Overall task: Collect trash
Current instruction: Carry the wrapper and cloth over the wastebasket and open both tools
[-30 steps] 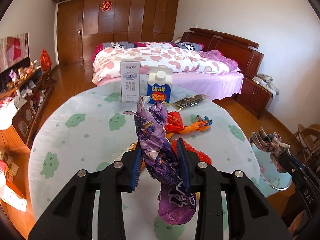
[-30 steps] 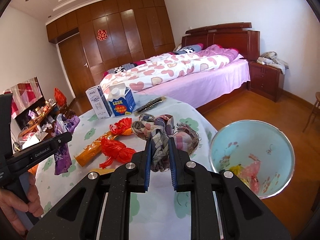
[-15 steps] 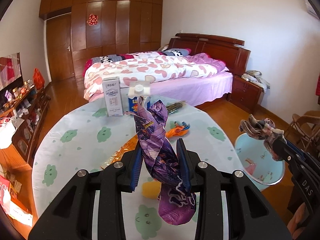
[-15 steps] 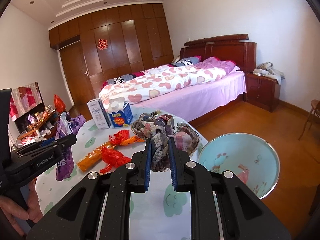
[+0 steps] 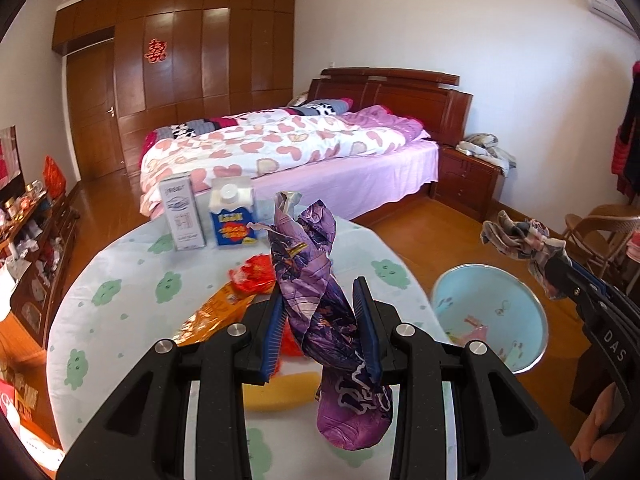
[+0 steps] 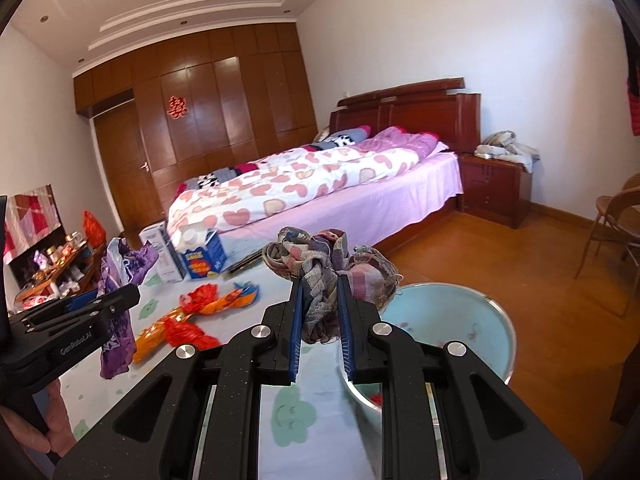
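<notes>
My left gripper (image 5: 320,300) is shut on a crumpled purple snack bag (image 5: 316,280) and holds it up above the table (image 5: 132,288). A wadded plaid rag (image 6: 324,264) is clamped in my right gripper (image 6: 319,292), which hangs over the near rim of the light blue bin (image 6: 456,320). From the left wrist view the rag (image 5: 520,240) and right gripper (image 5: 560,276) sit above the bin (image 5: 492,320) at right. Red and orange wrappers (image 6: 192,312) lie on the tablecloth. Some trash lies inside the bin.
Two cartons, a white one (image 5: 182,212) and a blue one (image 5: 233,216), stand at the table's far edge. A bed (image 5: 288,152) fills the room behind, with a nightstand (image 5: 468,176) and a chair (image 6: 616,220) at right. Cluttered shelves (image 5: 32,232) line the left wall.
Both grippers rose and swung right with their loads. The bin came further into the left wrist view, and the rag now hangs over the bin's rim.
</notes>
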The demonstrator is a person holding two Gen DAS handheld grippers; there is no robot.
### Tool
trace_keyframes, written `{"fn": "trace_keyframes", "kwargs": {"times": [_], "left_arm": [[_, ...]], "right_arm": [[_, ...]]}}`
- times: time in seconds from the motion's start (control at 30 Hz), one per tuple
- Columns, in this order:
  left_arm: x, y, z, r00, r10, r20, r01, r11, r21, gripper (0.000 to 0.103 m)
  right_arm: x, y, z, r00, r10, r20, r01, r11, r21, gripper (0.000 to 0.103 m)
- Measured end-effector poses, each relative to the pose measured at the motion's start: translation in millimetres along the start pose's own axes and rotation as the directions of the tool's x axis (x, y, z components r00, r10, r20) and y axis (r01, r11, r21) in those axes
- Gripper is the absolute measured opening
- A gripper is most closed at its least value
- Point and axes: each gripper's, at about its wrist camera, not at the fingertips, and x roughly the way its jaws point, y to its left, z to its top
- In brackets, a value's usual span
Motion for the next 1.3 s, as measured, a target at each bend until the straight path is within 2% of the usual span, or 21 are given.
{"fn": "trace_keyframes", "kwargs": {"times": [0.3,0.6,0.8,0.93,1.3], "left_arm": [[5,-36,10,0.998,-0.067,0.006,0.067,0.997,0.037,0.033],[19,-76,14,0.993,-0.122,-0.003,0.122,0.989,0.090,0.033],[32,-101,14,0.980,-0.196,-0.036,0.199,0.975,0.098,0.033],[44,-115,12,0.966,-0.251,-0.070,0.256,0.963,0.083,0.033],[77,-149,-1,0.946,-0.278,-0.168,0.297,0.949,0.101,0.033]], "right_arm": [[-6,-32,8,0.997,-0.078,0.026,0.077,0.996,0.034,0.017],[-7,-73,9,0.982,-0.185,0.025,0.182,0.979,0.090,0.017],[-10,-94,6,0.974,-0.224,0.023,0.220,0.970,0.104,0.017],[-6,-109,5,0.969,-0.245,0.004,0.243,0.963,0.120,0.017],[15,-136,-9,0.959,-0.271,-0.078,0.280,0.949,0.145,0.017]]}}
